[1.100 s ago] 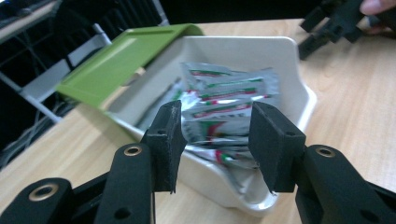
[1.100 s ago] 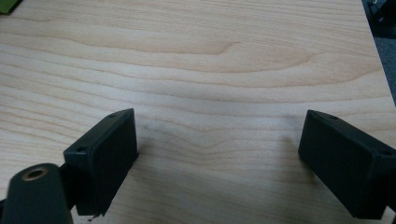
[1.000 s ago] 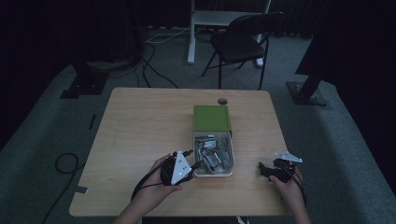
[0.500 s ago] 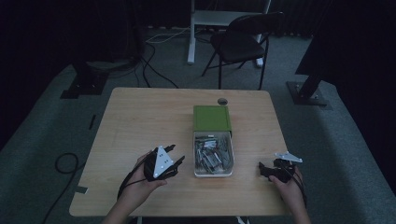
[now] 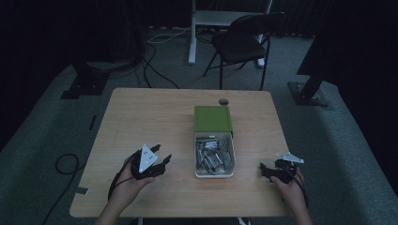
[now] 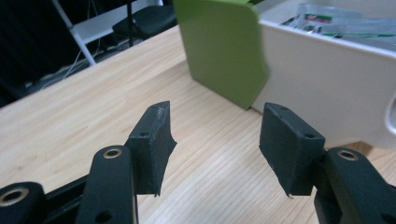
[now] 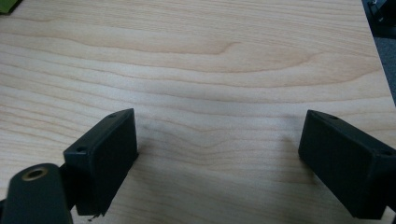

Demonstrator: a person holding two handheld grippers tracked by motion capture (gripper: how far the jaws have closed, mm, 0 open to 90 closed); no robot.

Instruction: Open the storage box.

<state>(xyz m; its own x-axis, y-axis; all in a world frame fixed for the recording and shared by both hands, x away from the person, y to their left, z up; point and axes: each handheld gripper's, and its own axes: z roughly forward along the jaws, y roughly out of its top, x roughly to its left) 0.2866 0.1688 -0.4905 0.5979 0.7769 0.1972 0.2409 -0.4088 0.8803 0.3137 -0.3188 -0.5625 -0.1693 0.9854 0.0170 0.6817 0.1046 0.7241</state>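
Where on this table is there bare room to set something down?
The table's left half, from the far edge down to the left gripper, is bare wood. So is the strip right of the white box and green lid, above the right gripper. The box itself is crowded with packets.

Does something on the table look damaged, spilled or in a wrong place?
Nothing stands out. The white box sits straight on the table, its small packets inside it, none spilled. The green lid lies flat just behind the box. Both claws are open with nothing between the pads.
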